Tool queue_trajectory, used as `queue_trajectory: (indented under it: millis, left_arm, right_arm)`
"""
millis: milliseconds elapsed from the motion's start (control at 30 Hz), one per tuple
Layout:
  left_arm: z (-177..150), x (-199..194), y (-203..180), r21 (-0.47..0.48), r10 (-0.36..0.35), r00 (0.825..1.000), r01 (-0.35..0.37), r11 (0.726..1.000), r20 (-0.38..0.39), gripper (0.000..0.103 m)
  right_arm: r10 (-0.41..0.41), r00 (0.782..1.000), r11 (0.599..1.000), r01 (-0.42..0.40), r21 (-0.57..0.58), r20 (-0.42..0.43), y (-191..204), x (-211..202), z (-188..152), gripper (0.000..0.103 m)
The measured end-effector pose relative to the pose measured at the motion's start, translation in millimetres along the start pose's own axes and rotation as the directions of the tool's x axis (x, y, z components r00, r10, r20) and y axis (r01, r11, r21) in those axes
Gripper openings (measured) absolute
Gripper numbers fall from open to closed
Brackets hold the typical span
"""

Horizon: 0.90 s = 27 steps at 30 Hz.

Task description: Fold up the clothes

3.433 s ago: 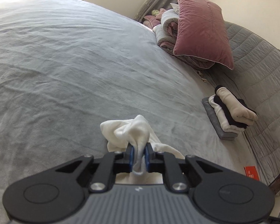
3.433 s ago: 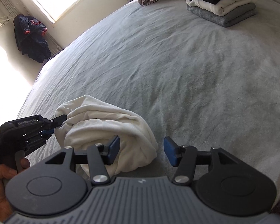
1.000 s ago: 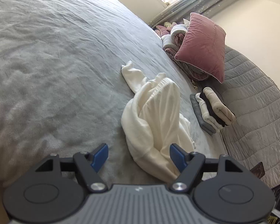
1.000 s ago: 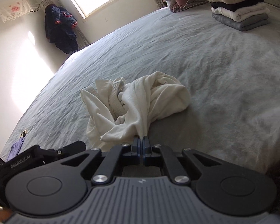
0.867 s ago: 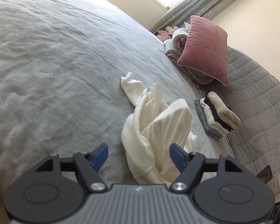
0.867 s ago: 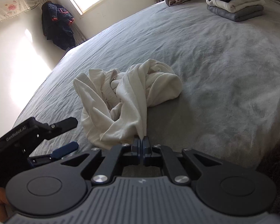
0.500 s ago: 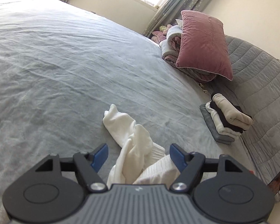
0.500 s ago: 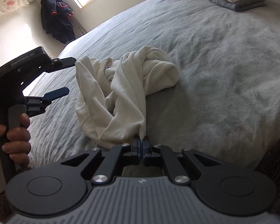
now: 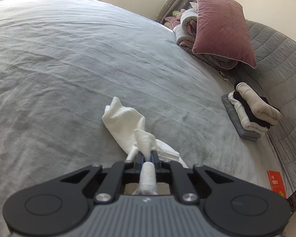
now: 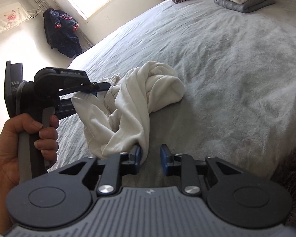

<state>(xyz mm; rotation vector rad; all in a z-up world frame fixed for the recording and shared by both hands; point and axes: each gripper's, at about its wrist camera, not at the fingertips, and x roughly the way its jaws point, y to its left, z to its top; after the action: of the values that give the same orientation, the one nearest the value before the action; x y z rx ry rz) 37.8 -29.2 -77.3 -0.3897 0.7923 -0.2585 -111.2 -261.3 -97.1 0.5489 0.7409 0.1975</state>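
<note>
Two grippers in use, one garment under handling.

Left gripper [image 9: 147, 156]: jaws pressed together on a rolled fold of the white garment [image 9: 126, 124], cloth passing between the blue pads and back toward the body of the tool. Same gripper seen at left of the right wrist view [image 10: 94, 90], gripped by one hand [image 10: 29, 136], four fingers wrapped round the handle, tips pinching an edge of the cloth clear of the bed.

Right gripper [image 10: 151, 157]: jaws opening, pads apart. Cloth lying against the left pad [image 10: 138, 155]; right pad [image 10: 164, 157] bare. No pinch visible.

Garment: one piece, cream-white, crumpled [image 10: 140, 96], lying on the grey bedspread [image 9: 69, 59] near its front edge, one end raised toward the left gripper, bunched mass resting on the cover.

Elsewhere, left to right in the left wrist view:
- One pink pillow [image 9: 223, 27] propped on one rolled quilt bundle [image 9: 189, 29], at the far side of the bed.
- One stack of folded clothes [image 9: 248, 114]: four pieces counted, grey lowest, then white, black, cream on top.
- One red card [image 9: 276, 181] at the right margin.

One dark jacket [image 10: 62, 33] hanging beside the window, right wrist view.
</note>
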Motion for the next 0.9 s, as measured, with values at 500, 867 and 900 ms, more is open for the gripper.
queue_trajectory:
  millis: [500,867,900]
  left_arm:
    - [62.9,-32.0,73.4,0.047,-0.048,0.989,0.042,0.998,0.139,0.005]
    - [114.5,-54.6,149.5,0.047,-0.088,0.963,0.078,0.996,0.254,0.005]
    - [113.5,-56.4,158.3,0.026,-0.093,0.963,0.09,0.996,0.252,0.005]
  right_arm:
    - [0.038,0.999,0.995,-0.037,-0.097,0.007,50.0,20.6,47.0,0.043]
    - [0.223,0.968,0.971,-0.231,-0.057,-0.117,123.9,108.1,87.8,0.045]
    - [0.236,0.962,0.969,-0.244,-0.042,-0.134,130.3,120.9,90.2,0.045]
